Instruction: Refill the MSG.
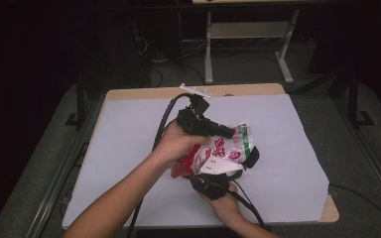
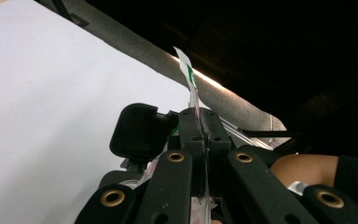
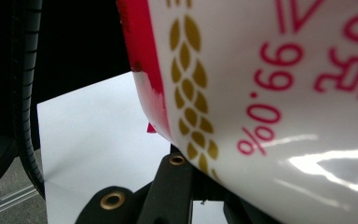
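Note:
A red and white plastic pouch (image 1: 224, 148) with a green strip at its top hangs above the middle of the table, held between both hands. My left gripper (image 1: 229, 132) comes in from the left and is shut on the pouch's upper edge. In the left gripper view the thin edge of the pouch (image 2: 189, 74) sticks up from between the closed pads of the left gripper (image 2: 204, 115). My right gripper (image 1: 213, 174) comes up from below, shut on the pouch's lower part. Up close, the pouch (image 3: 270, 88) shows gold wheat ears and red print and hides the right gripper's (image 3: 200, 179) tips.
A white sheet (image 1: 129, 148) covers the table, with bare wood showing at the back edge (image 1: 248, 89) and the front right corner. A small white strip (image 1: 196, 90) lies at the back edge. Black cables (image 1: 161, 124) trail from both grippers. A desk frame (image 1: 248, 29) stands on the floor beyond.

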`<act>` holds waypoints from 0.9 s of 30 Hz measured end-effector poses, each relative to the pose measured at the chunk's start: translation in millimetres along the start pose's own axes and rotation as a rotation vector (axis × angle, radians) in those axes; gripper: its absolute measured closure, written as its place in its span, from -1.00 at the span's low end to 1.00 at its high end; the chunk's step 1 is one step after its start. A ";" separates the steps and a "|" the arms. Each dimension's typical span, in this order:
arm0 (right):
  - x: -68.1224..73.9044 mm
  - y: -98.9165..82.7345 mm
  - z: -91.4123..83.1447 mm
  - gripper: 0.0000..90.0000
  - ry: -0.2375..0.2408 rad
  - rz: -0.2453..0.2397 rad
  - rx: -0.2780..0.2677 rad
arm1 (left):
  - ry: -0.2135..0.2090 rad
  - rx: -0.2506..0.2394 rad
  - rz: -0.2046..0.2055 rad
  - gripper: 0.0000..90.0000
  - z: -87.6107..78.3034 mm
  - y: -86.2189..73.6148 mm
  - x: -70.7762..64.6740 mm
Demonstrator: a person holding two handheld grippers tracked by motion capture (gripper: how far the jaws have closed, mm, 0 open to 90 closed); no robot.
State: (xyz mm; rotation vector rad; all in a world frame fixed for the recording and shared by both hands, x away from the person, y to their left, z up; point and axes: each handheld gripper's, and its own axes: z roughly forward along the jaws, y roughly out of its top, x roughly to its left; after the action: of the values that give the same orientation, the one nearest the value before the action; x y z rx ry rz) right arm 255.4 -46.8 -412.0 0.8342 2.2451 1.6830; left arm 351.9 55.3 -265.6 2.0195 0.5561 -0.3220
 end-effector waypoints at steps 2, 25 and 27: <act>0.1 0.1 0.1 1.00 -0.004 0.002 0.001 | 0.000 -0.002 -0.001 1.00 -1.5 0.0 -0.4; -4.0 2.0 -4.2 1.00 -0.052 0.004 0.003 | -0.014 -0.113 0.029 1.00 -36.4 -8.4 -2.4; -4.1 2.0 -5.1 1.00 -0.056 0.008 0.003 | -0.015 -0.121 0.033 1.00 -38.9 -9.4 -2.1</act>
State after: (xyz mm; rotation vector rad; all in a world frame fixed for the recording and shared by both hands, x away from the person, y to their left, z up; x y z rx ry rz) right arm 256.9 -52.8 -409.1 0.8802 2.2107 1.6400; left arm 345.1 92.7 -252.9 1.9057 0.5208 -0.2765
